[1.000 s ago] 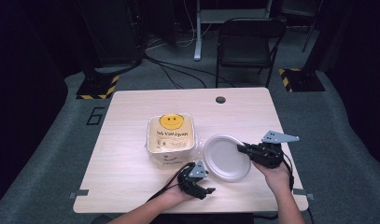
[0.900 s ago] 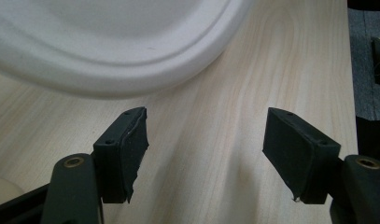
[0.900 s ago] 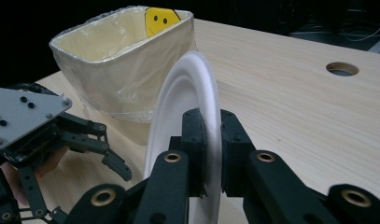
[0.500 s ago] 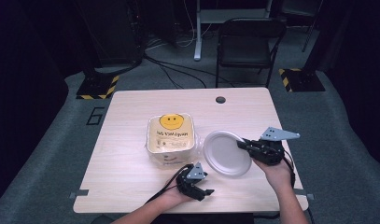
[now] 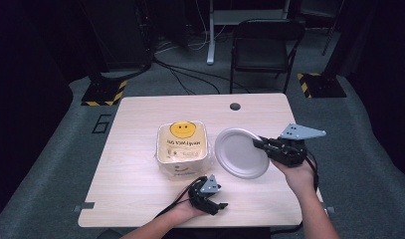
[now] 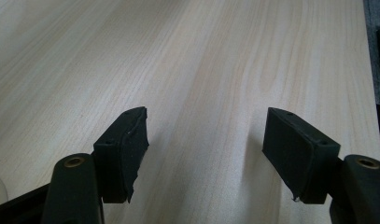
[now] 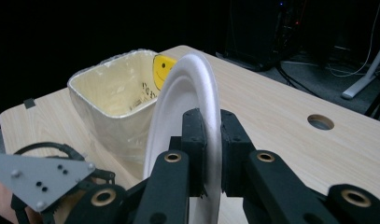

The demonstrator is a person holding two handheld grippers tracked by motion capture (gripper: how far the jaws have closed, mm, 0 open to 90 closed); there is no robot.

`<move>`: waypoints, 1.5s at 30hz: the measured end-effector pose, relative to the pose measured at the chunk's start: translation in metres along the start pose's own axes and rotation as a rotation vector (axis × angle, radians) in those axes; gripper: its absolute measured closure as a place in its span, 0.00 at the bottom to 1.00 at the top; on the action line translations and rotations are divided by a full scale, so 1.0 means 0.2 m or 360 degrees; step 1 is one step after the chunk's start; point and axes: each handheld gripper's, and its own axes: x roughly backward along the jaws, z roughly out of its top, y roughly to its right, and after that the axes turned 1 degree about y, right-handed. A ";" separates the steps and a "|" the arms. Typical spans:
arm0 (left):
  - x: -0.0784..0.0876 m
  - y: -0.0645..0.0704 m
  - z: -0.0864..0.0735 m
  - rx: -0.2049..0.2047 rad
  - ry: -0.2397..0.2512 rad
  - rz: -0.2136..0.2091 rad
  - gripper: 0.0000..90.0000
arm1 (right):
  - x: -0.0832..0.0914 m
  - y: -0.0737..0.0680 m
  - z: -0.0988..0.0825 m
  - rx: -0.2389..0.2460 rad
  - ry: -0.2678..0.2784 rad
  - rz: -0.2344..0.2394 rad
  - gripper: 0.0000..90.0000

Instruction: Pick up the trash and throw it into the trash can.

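A white paper plate point(image 5: 240, 153) is held tilted just above the wooden table point(image 5: 135, 124), right of a cream tub with a yellow smiley face point(image 5: 182, 143). My right gripper point(image 5: 257, 143) is shut on the plate's right rim. In the right gripper view the plate point(image 7: 192, 84) stands edge-on between the jaws of the right gripper point(image 7: 211, 119), with the tub point(image 7: 115, 100) beyond it. My left gripper point(image 5: 219, 206) rests near the table's front edge, below the tub. In its own view the left gripper point(image 6: 206, 149) is open over bare wood with nothing between the fingers.
A round cable hole point(image 5: 235, 106) sits in the table's far edge. A black folding chair point(image 5: 264, 45) stands behind the table. Bare wood lies left of the tub and along the front right.
The right gripper has lifted the plate a little and carried it slightly away from the person. The left gripper has stayed nearly still.
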 end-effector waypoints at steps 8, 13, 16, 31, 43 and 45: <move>0.00 -0.01 -0.02 -0.0028 0.0034 -0.0015 0.33 | -0.01 -0.02 0.09 0.0022 0.0033 -0.0051 0.92; 0.00 -0.01 -0.02 -0.0037 0.0036 -0.0001 0.33 | -0.02 -0.05 0.16 0.0047 0.0039 -0.0075 0.92; 0.00 -0.01 -0.02 -0.0030 0.0041 0.0001 0.33 | -0.03 -0.07 0.20 0.0071 0.0037 -0.0087 0.92; 0.00 0.00 -0.02 -0.0013 0.0047 -0.0006 0.32 | -0.09 -0.16 0.35 0.0105 0.0076 -0.0083 0.92; 0.00 0.00 -0.01 -0.0009 0.0038 -0.0007 0.32 | -0.15 -0.24 0.51 0.0163 0.0098 -0.0075 0.92; 0.00 0.00 -0.01 -0.0004 0.0039 -0.0005 0.32 | -0.17 -0.25 0.52 0.0163 0.0104 -0.0073 0.92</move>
